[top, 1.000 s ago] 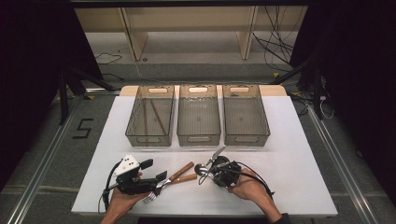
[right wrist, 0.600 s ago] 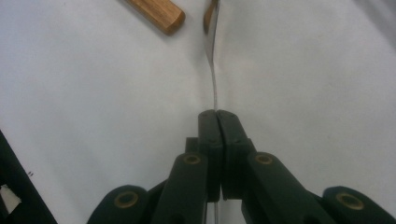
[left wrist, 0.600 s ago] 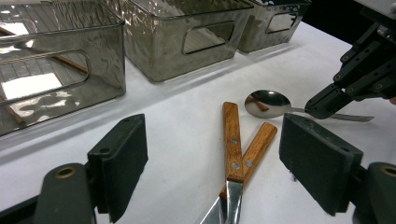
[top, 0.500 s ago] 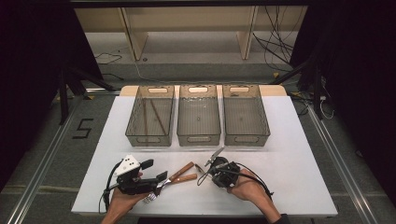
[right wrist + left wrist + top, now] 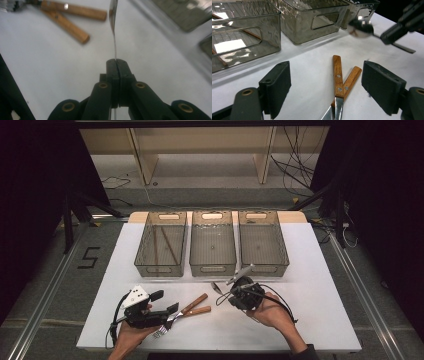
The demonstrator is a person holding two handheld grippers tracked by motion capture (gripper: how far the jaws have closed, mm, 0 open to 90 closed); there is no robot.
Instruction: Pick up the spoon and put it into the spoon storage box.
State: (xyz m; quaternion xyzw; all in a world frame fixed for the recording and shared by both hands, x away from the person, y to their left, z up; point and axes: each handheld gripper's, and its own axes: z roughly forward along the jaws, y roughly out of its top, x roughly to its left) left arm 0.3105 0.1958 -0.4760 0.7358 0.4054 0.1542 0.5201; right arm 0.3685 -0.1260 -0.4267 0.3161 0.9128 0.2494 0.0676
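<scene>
Two wooden-handled pieces of cutlery (image 5: 194, 305) lie crossed on the white table (image 5: 310, 270), handles pointing right. My left gripper (image 5: 166, 302) stands open at their metal ends; in the left gripper view the handles (image 5: 340, 79) lie between its wide-apart jaws (image 5: 329, 85). My right gripper (image 5: 232, 291) is shut on a metal spoon (image 5: 217, 287) and holds it clear of the table, bowl toward the left. The right gripper view has the spoon (image 5: 113, 15) edge-on, rising from the closed jaws (image 5: 116, 61), with the wooden handles (image 5: 72, 10) beyond.
Three smoky clear bins stand in a row behind: the left bin (image 5: 161, 244) holds thin brown sticks, the middle bin (image 5: 212, 242) and right bin (image 5: 262, 241) look empty. The table's front edge lies just under both hands.
My right gripper has drifted slightly right and away from me with the spoon, carrying it a little higher. The left gripper and the wooden-handled cutlery have stayed put.
</scene>
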